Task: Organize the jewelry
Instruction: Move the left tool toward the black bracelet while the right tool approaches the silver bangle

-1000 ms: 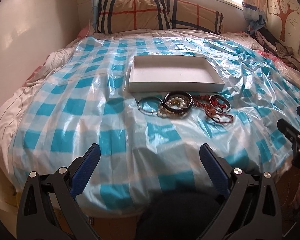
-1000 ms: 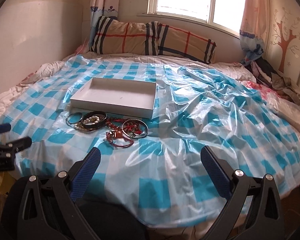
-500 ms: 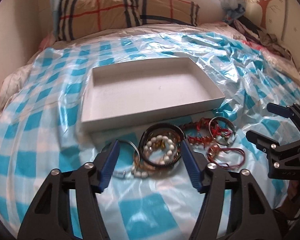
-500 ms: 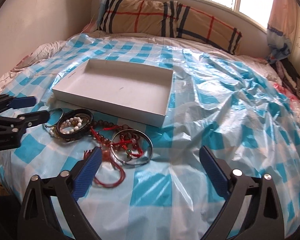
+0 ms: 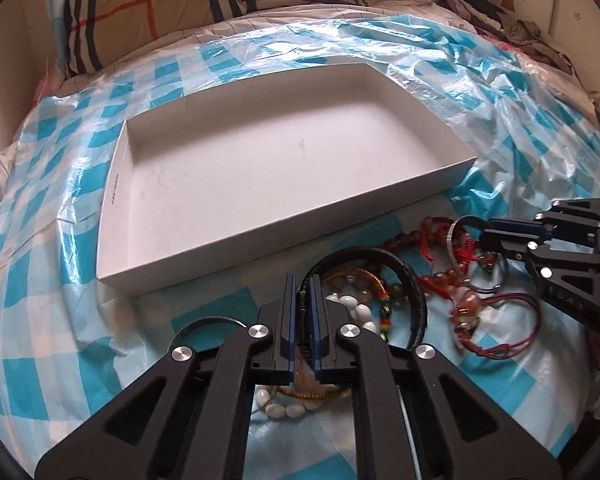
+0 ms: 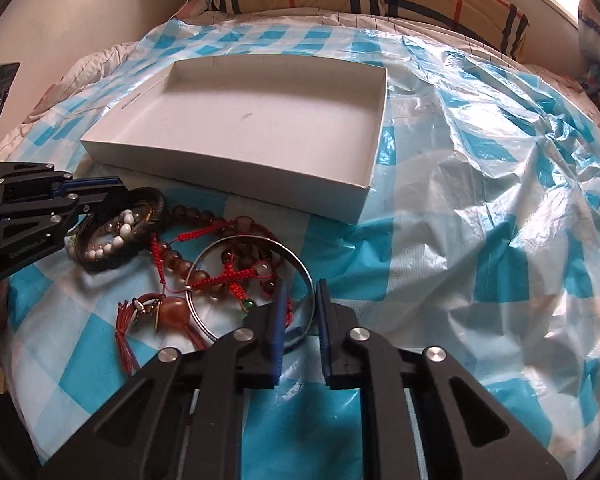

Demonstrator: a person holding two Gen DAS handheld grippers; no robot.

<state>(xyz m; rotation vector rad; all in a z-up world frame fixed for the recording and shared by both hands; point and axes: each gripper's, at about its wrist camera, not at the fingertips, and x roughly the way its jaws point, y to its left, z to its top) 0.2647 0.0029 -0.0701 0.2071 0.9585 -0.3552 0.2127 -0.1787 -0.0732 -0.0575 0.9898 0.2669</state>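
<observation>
An empty white box (image 5: 260, 168) lies on the blue checked sheet; it also shows in the right wrist view (image 6: 260, 120). In front of it lies a heap of jewelry: a black bangle (image 5: 414, 284) ringing white beads (image 5: 360, 310), red cord bracelets (image 5: 496, 320) and a silver bangle (image 6: 216, 252). My left gripper (image 5: 303, 292) is shut on the black bangle's left rim. My right gripper (image 6: 300, 300) has closed to a narrow gap around the silver bangle's near rim (image 6: 300, 336); it also shows side-on in the left wrist view (image 5: 496, 240).
The bed is covered by a crinkled blue-and-white plastic sheet (image 6: 480, 200). Plaid pillows (image 5: 172, 12) lie at the head of the bed. A wall runs along the left (image 6: 80, 8). Clothes are piled at the far right (image 5: 520, 28).
Both grippers moved forward and down onto the jewelry heap. Both closed from wide open: the left onto the black bangle, the right around the silver bangle's rim.
</observation>
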